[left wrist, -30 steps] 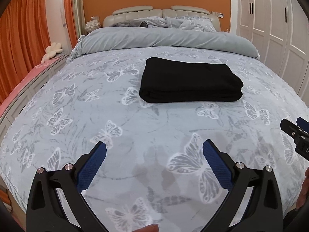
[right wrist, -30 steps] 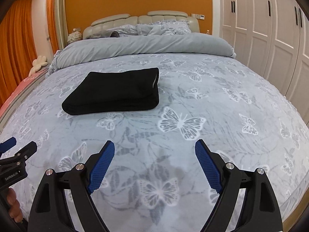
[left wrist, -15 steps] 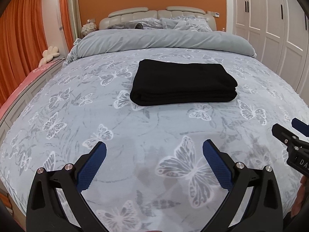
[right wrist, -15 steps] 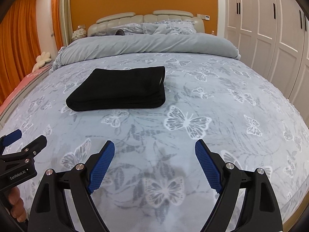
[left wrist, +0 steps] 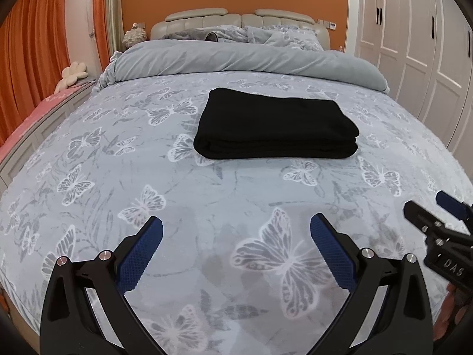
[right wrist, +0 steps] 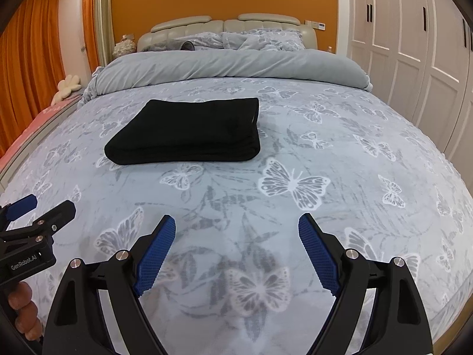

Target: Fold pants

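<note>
The black pants (left wrist: 275, 125) lie folded in a flat rectangular stack on the butterfly-print bedspread (left wrist: 207, 195), mid-bed; they also show in the right wrist view (right wrist: 189, 131). My left gripper (left wrist: 236, 230) is open and empty, held above the bedspread well short of the pants. My right gripper (right wrist: 236, 227) is open and empty, also short of the pants. Each gripper shows at the edge of the other's view: the right one (left wrist: 428, 210) and the left one (right wrist: 38, 210).
A rolled grey duvet (left wrist: 245, 59) and pillows lie at the head of the bed by the beige headboard (right wrist: 230, 23). White wardrobe doors (right wrist: 414, 44) stand on the right. Orange curtains (left wrist: 26, 53) and a pink bench top (left wrist: 32, 112) stand on the left.
Both grippers have drawn back and tilted up slightly, so the pants sit a little lower and farther in view. Both stay open. The pants have not moved.
</note>
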